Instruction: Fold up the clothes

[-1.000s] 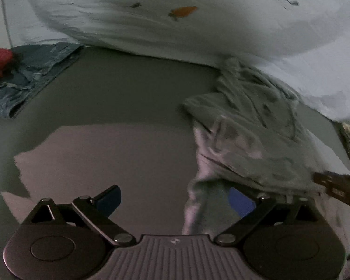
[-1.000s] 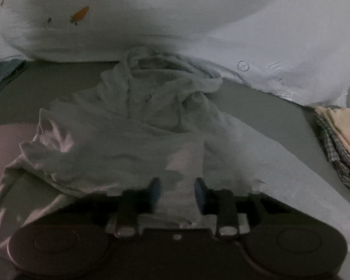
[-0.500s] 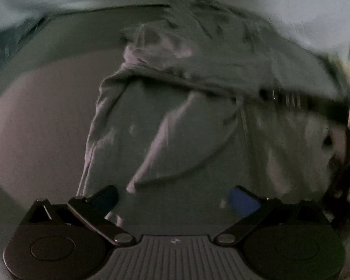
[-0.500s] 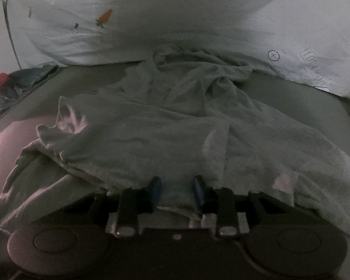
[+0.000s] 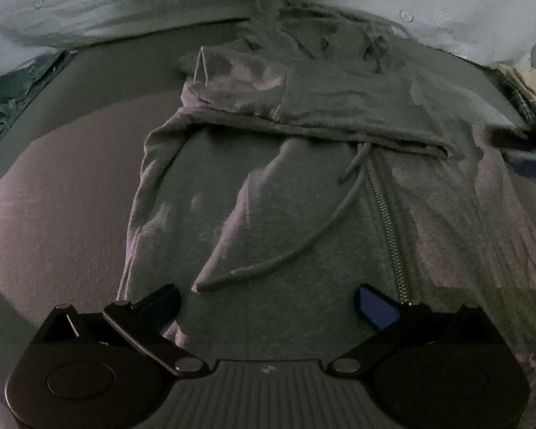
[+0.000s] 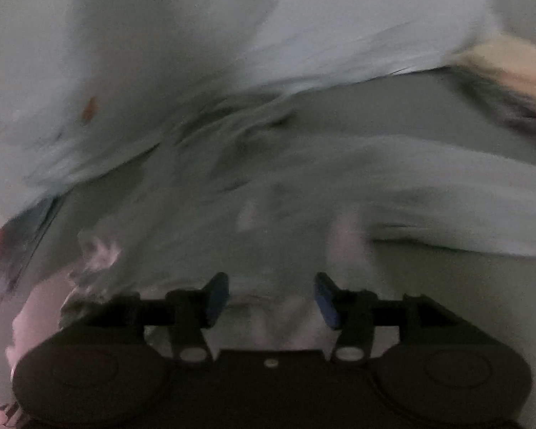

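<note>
A grey zip hoodie (image 5: pixel 303 196) lies front up on the grey bed surface (image 5: pixel 71 178), its hood end bunched at the far side. Its zipper (image 5: pixel 386 221) and a loose drawstring (image 5: pixel 303 250) show. My left gripper (image 5: pixel 268 304) hovers open and wide over the hoodie's near part, with nothing pinched. At the right edge of the left wrist view, a dark finger (image 5: pixel 514 141) of my right gripper reaches over the hoodie's side. The right wrist view is blurred. There my right gripper (image 6: pixel 271 296) has its jaws opening, and hoodie fabric (image 6: pixel 268 214) lies loose between them.
A white duvet (image 5: pixel 125 7) with small prints is heaped along the far side. Blue jeans (image 5: pixel 14 93) lie at the left. A folded pile (image 5: pixel 532 85) of cream and checked clothes sits at the right, also blurred in the right wrist view (image 6: pixel 511 75).
My left gripper has swung from bare bed onto the hoodie and come lower. My right gripper was shut on hoodie fabric; its jaws have spread, and its view has rolled and shifted.
</note>
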Demonstrator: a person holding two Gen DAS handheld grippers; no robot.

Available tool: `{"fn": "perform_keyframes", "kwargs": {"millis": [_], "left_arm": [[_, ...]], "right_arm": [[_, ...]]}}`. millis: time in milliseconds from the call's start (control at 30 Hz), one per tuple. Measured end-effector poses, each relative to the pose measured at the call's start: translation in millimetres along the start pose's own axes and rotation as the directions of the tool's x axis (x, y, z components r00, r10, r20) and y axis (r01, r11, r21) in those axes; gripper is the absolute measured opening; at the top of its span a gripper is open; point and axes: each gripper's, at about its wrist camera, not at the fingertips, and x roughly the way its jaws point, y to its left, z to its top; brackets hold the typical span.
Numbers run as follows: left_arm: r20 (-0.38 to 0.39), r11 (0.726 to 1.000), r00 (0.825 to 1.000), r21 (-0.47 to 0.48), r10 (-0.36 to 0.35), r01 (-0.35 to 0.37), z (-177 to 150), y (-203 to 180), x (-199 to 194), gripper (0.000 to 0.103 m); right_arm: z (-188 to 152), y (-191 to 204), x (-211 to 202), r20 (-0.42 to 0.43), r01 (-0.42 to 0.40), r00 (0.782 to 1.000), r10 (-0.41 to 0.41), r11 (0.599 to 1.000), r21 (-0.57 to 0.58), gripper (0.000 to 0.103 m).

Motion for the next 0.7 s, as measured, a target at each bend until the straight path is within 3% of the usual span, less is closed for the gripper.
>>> {"fn": "perform_keyframes", "kwargs": {"millis": [133, 267, 433, 567, 700], "left_arm": [[0.001, 1.0, 1.0, 0.003, 0.003, -0.003, -1, -1, 0, 0.103], [0.001, 1.0, 1.0, 0.005, 0.003, -0.003, 2, -1, 1, 0.103], [0.057, 0.999, 0.998, -0.023, 0.027, -0.026, -15, -3, -12, 0.103], [0.012, 0.992, 0.996, -0.092, 0.089, -0.088, -9, -11, -13, 0.103], [0.037, 0.981, 0.983, -0.08, 0.182, -0.178, -11, -29, -16, 0.103]], "right_arm": [[-21, -49, -48, 0.001, 0.128, 0.992, -0.128, 0.99, 0.067, 0.075], [-44, -102, -83, -0.023, 0.278, 0.96, -0.278, 0.948, 0.158, 0.077], [-51, -161, -107, 0.024, 0.414, 0.901, -0.433, 0.875, 0.251, 0.078], [-36, -207, -118, 0.042, 0.481, 0.86, -0.509, 0.834, 0.27, 0.08], [-16, -268, -119, 0.033, 0.591, 0.782, -0.623, 0.757, 0.279, 0.082]]}}
